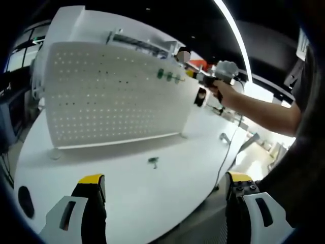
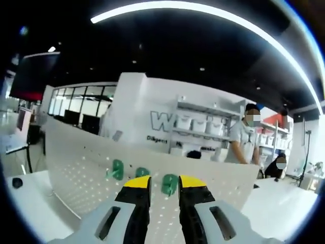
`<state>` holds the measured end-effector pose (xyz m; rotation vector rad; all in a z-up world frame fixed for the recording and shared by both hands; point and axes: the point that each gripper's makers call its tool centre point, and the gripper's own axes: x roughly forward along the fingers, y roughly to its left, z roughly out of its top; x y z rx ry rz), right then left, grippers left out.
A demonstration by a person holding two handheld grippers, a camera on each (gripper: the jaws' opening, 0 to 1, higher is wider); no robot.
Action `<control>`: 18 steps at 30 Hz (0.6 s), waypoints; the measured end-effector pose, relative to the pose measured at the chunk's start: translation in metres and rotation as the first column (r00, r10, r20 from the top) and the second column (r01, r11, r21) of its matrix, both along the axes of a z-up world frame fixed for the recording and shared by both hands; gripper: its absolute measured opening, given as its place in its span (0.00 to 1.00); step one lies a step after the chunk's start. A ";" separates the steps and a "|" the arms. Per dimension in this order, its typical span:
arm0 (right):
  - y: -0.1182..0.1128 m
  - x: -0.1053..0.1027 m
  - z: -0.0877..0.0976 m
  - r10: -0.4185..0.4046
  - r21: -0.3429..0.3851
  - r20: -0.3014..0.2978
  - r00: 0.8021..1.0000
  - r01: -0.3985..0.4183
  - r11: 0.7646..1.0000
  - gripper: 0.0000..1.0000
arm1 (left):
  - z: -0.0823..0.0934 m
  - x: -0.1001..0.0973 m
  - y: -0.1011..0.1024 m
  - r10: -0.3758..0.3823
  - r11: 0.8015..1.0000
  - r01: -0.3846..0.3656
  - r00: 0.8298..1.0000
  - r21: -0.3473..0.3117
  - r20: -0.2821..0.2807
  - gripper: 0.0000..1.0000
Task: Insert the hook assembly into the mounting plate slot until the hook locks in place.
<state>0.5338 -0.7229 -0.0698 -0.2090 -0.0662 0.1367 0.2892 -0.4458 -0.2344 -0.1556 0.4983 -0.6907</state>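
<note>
**Right gripper at the pegboard, left gripper held back over the table**

A white perforated mounting plate [image 1: 109, 96] stands upright on a white round table [image 1: 152, 188]. In the left gripper view, three small green hooks [image 1: 169, 75] sit in a row near the plate's upper right corner. One more small dark piece [image 1: 153, 161] lies alone on the table in front of the plate, apart from it; I cannot tell exactly what it is.

The left gripper [image 1: 162, 185] is held low over the near edge of the table, well apart from the plate. Its two yellow-tipped jaws stand wide apart and nothing is between them.

The right gripper [image 1: 216, 76] appears in the left gripper view at the upper right corner of the plate, held by a person's hand [image 1: 223, 92]. In its own view, the right gripper [image 2: 163, 184] is close in front of the plate [image 2: 76, 168]. Its jaws are almost together, with only a narrow gap. A green hook [image 2: 169, 184] shows in this gap, but I cannot tell if the jaws grip it or if it sits on the plate behind them. Two other green hooks [image 2: 118, 169] are on the plate just beside.

In the background, people [image 2: 245, 137] are near white shelves [image 2: 203, 127].
</note>
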 end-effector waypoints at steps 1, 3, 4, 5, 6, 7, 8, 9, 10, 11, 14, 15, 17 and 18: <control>0.000 -0.001 -0.001 0.001 -0.001 -0.002 1.000 -0.001 1.000 0.20 | 0.000 0.000 0.000 0.000 1.000 0.000 1.000 0.001 0.001 1.00; 0.001 -0.004 -0.003 0.004 0.002 -0.009 1.000 -0.004 1.000 0.20 | 0.000 -0.002 0.001 -0.001 1.000 0.001 1.000 0.000 0.000 1.00; 0.002 -0.005 -0.004 0.005 0.002 -0.011 1.000 -0.005 1.000 0.20 | 0.000 -0.002 0.001 -0.001 1.000 0.001 1.000 0.001 0.002 1.00; 0.003 -0.007 -0.005 0.007 0.001 -0.015 1.000 -0.007 1.000 0.20 | 0.000 -0.002 0.001 -0.001 1.000 0.001 1.000 0.003 0.003 1.00; 0.004 -0.007 -0.006 0.009 0.001 -0.020 1.000 -0.009 1.000 0.20 | 0.000 -0.002 0.001 -0.002 1.000 0.001 1.000 0.003 0.004 1.00; 0.005 -0.009 -0.008 0.012 0.000 -0.024 1.000 -0.012 1.000 0.21 | 0.001 -0.002 0.002 -0.001 1.000 0.001 1.000 0.003 0.005 1.00; 0.005 -0.010 -0.008 0.013 -0.003 -0.025 1.000 -0.013 1.000 0.21 | 0.001 -0.002 0.002 0.001 1.000 -0.001 1.000 0.003 0.007 1.00; 0.006 -0.011 -0.009 0.015 -0.005 -0.026 1.000 -0.015 1.000 0.21 | 0.001 -0.003 0.003 0.002 1.000 -0.002 1.000 0.001 0.007 1.00; 0.007 -0.013 -0.010 0.017 -0.013 -0.028 0.999 -0.018 1.000 0.21 | 0.002 -0.003 0.003 0.003 1.000 -0.003 1.000 0.001 0.008 1.00; 0.008 -0.014 -0.010 0.019 -0.017 -0.030 0.999 -0.019 1.000 0.21 | 0.002 -0.003 0.003 0.004 1.000 -0.004 1.000 0.000 0.009 1.00; 0.011 -0.018 -0.013 0.027 -0.025 -0.034 0.999 -0.027 0.999 0.21 | 0.002 -0.005 0.004 0.007 1.000 -0.007 1.000 0.000 0.009 1.00; 0.012 -0.019 -0.014 0.030 -0.026 -0.037 0.999 -0.031 0.999 0.21 | 0.001 -0.005 0.004 0.007 1.000 -0.007 1.000 -0.001 0.009 1.00; 0.015 -0.022 -0.018 0.037 -0.033 -0.049 0.998 -0.039 0.999 0.21 | 0.001 -0.007 0.004 0.008 1.000 -0.008 1.000 0.000 0.008 1.00; 0.016 -0.024 -0.020 0.041 -0.034 -0.052 0.998 -0.043 0.999 0.21 | 0.001 -0.008 0.004 0.008 1.000 -0.008 1.000 0.000 0.008 1.00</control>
